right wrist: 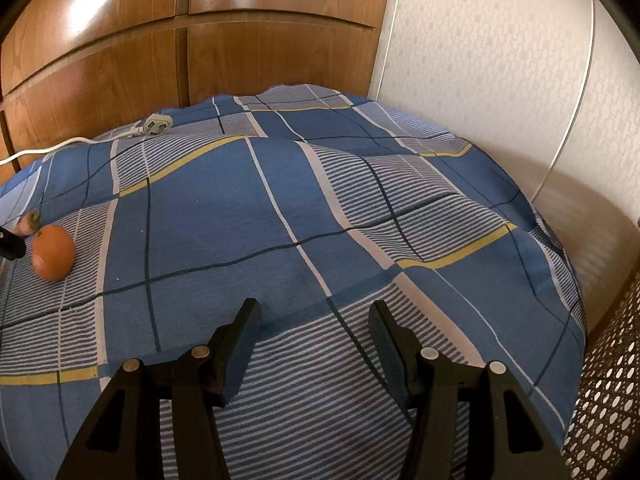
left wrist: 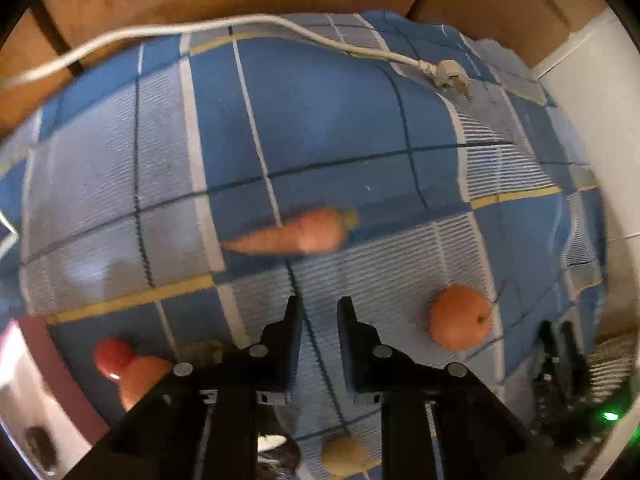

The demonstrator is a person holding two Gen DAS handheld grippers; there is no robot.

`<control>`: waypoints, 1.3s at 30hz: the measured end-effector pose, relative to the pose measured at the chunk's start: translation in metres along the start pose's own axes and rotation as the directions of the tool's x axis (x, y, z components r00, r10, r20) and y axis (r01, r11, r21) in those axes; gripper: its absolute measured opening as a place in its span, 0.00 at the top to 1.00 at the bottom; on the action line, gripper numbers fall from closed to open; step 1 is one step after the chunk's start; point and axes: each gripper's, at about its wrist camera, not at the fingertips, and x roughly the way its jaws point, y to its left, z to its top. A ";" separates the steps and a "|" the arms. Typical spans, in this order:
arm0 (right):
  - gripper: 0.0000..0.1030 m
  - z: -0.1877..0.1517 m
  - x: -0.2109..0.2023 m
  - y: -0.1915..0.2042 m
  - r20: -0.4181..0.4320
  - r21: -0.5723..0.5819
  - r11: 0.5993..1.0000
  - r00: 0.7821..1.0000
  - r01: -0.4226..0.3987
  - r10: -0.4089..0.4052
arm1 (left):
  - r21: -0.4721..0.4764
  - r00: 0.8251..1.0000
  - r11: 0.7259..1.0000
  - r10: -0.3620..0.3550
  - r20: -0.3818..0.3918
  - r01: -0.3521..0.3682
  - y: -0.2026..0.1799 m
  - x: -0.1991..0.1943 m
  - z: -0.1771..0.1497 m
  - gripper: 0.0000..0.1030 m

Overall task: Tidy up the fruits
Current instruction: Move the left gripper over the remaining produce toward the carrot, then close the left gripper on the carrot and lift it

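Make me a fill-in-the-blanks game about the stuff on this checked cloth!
1. The long vegetable lying ahead of the left tongs is a ____.
2. The round fruit on the checked cloth is coloured ____.
3. The white plug lies near the wall made of ____.
4. Between the right tongs there is ____.

Missing words: carrot; orange; wood; nothing

Spread over the table: a checked cloth [left wrist: 320, 120]. Near its middle, a carrot [left wrist: 292, 234], lying crosswise. At four o'clock from the carrot, well apart, an orange [left wrist: 460, 322]. At eight o'clock, by the cloth's edge, a tomato [left wrist: 113, 356] touching another fruit [left wrist: 144, 376]. At twelve o'clock, along the far edge, a power cord [left wrist: 200, 28] ending in a plug [left wrist: 450, 74]. Behind, wooden panels [right wrist: 260, 40].
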 end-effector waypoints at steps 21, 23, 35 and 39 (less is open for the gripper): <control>0.45 0.000 0.000 0.001 0.001 0.000 1.000 1.000 0.001 -0.001 | 0.399 0.960 0.877 0.203 0.195 -0.266 -0.018 -0.022 0.017 0.46; 0.45 0.000 0.000 0.001 0.000 0.000 1.000 1.000 0.000 0.000 | 0.405 0.966 0.881 0.190 0.174 -0.246 -0.024 -0.006 0.021 0.46; 0.45 0.000 0.000 0.001 0.002 0.001 1.000 1.000 0.000 0.000 | 0.268 0.957 0.944 0.123 0.262 -0.194 0.001 -0.034 -0.002 0.99; 0.45 0.000 0.000 0.000 0.002 0.001 1.000 1.000 -0.001 0.001 | 0.252 0.949 0.943 0.145 0.279 -0.218 0.006 -0.043 -0.013 0.99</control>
